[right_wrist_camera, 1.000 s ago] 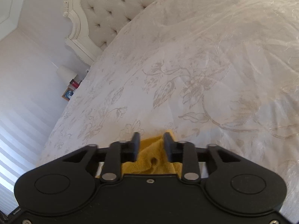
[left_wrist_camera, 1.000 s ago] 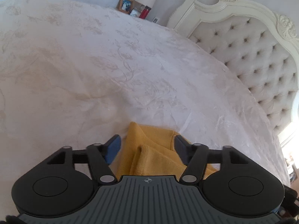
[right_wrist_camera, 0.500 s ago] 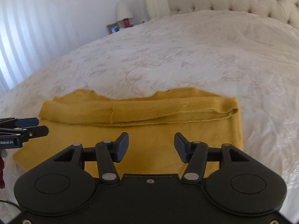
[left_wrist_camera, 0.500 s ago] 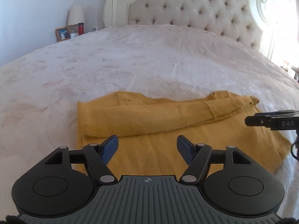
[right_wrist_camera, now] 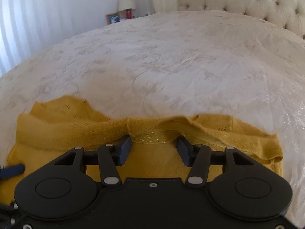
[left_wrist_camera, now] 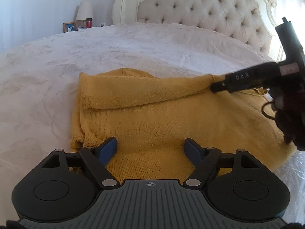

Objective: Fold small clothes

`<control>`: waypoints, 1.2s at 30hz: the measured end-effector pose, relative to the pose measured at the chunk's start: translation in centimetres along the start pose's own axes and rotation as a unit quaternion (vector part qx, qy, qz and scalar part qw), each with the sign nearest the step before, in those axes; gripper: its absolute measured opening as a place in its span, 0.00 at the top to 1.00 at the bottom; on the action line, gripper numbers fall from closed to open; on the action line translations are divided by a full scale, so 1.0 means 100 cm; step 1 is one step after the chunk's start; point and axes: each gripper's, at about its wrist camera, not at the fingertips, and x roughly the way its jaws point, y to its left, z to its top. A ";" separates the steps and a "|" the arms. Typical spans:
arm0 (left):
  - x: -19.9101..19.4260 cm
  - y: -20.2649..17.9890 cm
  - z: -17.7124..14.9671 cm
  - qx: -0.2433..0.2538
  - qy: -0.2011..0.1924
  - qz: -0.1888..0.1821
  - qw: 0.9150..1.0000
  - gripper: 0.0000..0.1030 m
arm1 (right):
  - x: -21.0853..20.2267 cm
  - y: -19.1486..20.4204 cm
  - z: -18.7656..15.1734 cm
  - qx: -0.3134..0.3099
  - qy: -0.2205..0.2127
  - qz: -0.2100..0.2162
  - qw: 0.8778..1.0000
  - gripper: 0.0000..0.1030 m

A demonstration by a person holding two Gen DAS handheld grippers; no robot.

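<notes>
A mustard-yellow knit sweater (left_wrist_camera: 162,118) lies flat on the white bedspread, its far part folded back toward me as a long band (left_wrist_camera: 137,89). My left gripper (left_wrist_camera: 151,148) is open and empty, low over the sweater's near left part. My right gripper (right_wrist_camera: 154,148) is open, its jaws on either side of the folded band's edge (right_wrist_camera: 152,133) without gripping it. The right gripper also shows in the left wrist view (left_wrist_camera: 215,88), at the band's right end. A left fingertip (right_wrist_camera: 13,170) shows at the left edge of the right wrist view.
The white floral bedspread (left_wrist_camera: 133,43) spreads around the sweater. A tufted cream headboard (left_wrist_camera: 200,7) stands behind. A nightstand with a lamp (left_wrist_camera: 84,10), a picture frame (left_wrist_camera: 69,27) and a red bottle (left_wrist_camera: 88,22) is at the far left.
Both grippers let go of the sweater and pulled back and up. It now lies flat with its far part folded over. The right gripper then moved forward to the folded band.
</notes>
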 end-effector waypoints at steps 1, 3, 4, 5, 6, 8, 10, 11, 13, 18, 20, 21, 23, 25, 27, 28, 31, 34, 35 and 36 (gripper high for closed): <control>0.000 0.001 0.000 -0.002 -0.001 -0.002 1.000 0.24 | -0.001 -0.003 0.003 0.021 -0.010 -0.006 1.000 0.42; 0.000 0.002 0.000 -0.005 -0.001 -0.006 1.000 0.23 | -0.013 -0.009 0.002 0.072 -0.030 -0.006 0.997 0.42; 0.000 0.002 -0.001 -0.006 -0.001 -0.007 1.000 0.23 | -0.022 -0.012 -0.002 0.100 -0.041 0.000 0.994 0.42; 0.001 0.002 -0.001 -0.007 -0.002 -0.008 1.000 0.23 | -0.034 -0.014 -0.010 0.131 -0.050 0.007 0.990 0.42; 0.001 0.002 -0.001 -0.008 -0.002 -0.009 1.000 0.22 | -0.044 -0.015 -0.017 0.155 -0.059 0.009 0.986 0.42; 0.001 0.002 -0.001 -0.010 -0.002 -0.012 1.000 0.21 | -0.062 -0.013 -0.032 0.178 -0.078 0.008 0.981 0.42; 0.002 0.002 -0.001 -0.009 -0.002 -0.012 1.000 0.21 | -0.073 -0.009 -0.045 0.173 -0.100 0.000 0.980 0.41; 0.002 0.001 -0.001 -0.007 -0.001 -0.011 1.000 0.20 | -0.077 -0.006 -0.050 0.160 -0.109 -0.010 0.981 0.41; 0.004 -0.001 0.000 0.001 0.002 -0.008 1.000 0.19 | -0.079 -0.003 -0.049 0.143 -0.119 -0.023 0.982 0.41; 0.005 -0.007 0.012 0.029 0.032 -0.009 0.999 0.17 | -0.084 -0.007 -0.042 0.128 -0.139 -0.033 0.981 0.33; 0.006 -0.007 0.022 0.032 0.049 -0.016 0.998 0.17 | -0.079 -0.013 -0.042 0.138 -0.129 -0.034 0.981 0.33; 0.007 -0.006 0.029 0.033 0.054 -0.022 0.998 0.17 | -0.077 -0.016 -0.044 0.150 -0.125 -0.031 0.980 0.33; 0.008 -0.005 0.038 0.035 0.055 -0.028 0.998 0.17 | -0.075 -0.021 -0.045 0.165 -0.117 -0.025 0.979 0.33; 0.013 -0.004 0.047 0.036 0.055 -0.026 0.997 0.17 | -0.076 -0.023 -0.045 0.168 -0.115 -0.021 0.979 0.33; 0.024 -0.001 0.055 0.035 0.062 -0.023 0.997 0.17 | -0.078 -0.024 -0.046 0.169 -0.118 -0.016 0.978 0.33; 0.032 0.000 0.059 0.038 0.066 -0.020 0.997 0.17 | -0.079 -0.025 -0.046 0.170 -0.119 -0.015 0.978 0.33; 0.056 0.005 0.072 0.050 0.080 -0.002 0.996 0.17 | -0.079 -0.030 -0.046 0.178 -0.121 -0.013 0.976 0.33; 0.077 0.013 0.089 0.036 0.084 0.012 0.996 0.17 | -0.076 -0.035 -0.048 0.184 -0.115 -0.014 0.976 0.33; 0.083 0.016 0.094 0.028 0.084 0.016 0.996 0.17 | -0.075 -0.036 -0.048 0.186 -0.114 -0.016 0.976 0.32; 0.089 0.019 0.100 0.017 0.084 0.020 0.996 0.18 | -0.074 -0.037 -0.049 0.187 -0.110 -0.016 0.976 0.32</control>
